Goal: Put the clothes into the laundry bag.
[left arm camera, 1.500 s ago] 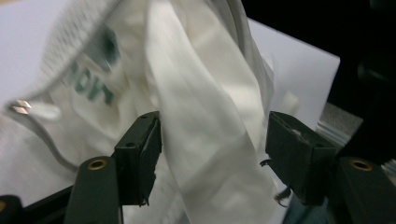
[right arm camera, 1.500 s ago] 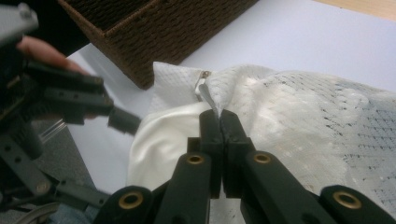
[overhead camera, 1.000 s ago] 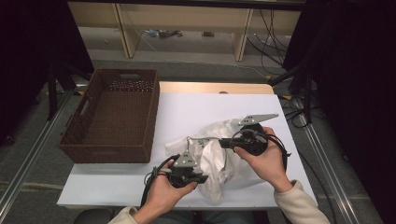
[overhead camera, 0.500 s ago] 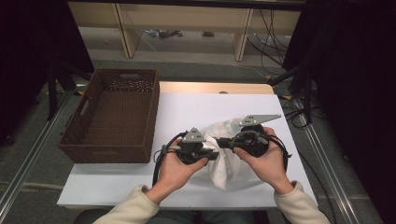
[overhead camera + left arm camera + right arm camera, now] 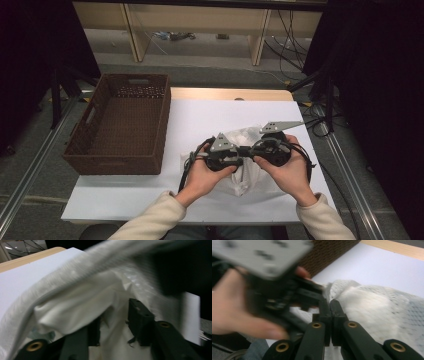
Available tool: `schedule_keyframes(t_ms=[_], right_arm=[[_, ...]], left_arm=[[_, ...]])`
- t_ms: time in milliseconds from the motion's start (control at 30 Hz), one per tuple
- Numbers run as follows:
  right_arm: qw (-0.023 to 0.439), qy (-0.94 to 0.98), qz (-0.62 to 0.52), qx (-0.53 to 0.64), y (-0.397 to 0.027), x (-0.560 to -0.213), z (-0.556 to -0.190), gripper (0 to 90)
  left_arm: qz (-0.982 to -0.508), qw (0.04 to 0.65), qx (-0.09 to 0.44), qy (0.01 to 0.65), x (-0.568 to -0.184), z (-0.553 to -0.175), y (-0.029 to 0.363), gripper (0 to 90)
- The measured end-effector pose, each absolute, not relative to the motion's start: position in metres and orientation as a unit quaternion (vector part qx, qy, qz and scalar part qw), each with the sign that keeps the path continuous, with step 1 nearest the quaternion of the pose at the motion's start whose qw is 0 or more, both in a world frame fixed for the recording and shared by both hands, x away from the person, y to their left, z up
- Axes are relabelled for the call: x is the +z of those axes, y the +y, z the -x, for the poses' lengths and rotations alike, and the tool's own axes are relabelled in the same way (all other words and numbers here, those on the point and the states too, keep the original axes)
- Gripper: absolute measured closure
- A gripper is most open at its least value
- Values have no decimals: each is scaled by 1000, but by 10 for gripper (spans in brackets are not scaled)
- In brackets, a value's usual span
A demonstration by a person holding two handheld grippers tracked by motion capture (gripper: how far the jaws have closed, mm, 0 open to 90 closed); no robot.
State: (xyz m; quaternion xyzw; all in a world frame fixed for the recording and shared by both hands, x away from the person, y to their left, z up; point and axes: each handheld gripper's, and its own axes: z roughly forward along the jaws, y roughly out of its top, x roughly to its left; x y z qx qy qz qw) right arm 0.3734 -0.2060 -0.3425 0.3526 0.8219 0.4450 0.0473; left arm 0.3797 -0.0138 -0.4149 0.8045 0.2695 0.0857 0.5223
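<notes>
The table (image 5: 200,120), covered in white, fills the middle of the high view, and a brown woven basket (image 5: 120,125) stands on its left part, toward the upper left of the frame. A white mesh cloth (image 5: 245,172) lies bunched on the table at lower centre, right of the basket and apart from it, under both hands. The right tool (image 5: 329,315) has its jaws pressed together on a fold of the cloth's edge at the centre of the right gripper view. The left tool (image 5: 113,322) sits just left of it; its jaws have just been opening and stand apart with cloth draped between and over them, not pinched.
</notes>
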Motion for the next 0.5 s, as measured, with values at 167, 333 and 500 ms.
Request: schedule_keyframes(t_ms=[167,333,500], right_arm=[[54,828,-350,435,-206,-346,-378,900],[46,831,-346,433,-202,-347,-376,900],[36,833,-334,440,-197,-347,-373,900]], left_arm=[[-817,501,97,268,-410,-356,13,454],[-809,506,77,288,-423,-356,18,528],[-805,514,94,282,-424,-376,-3,776]])
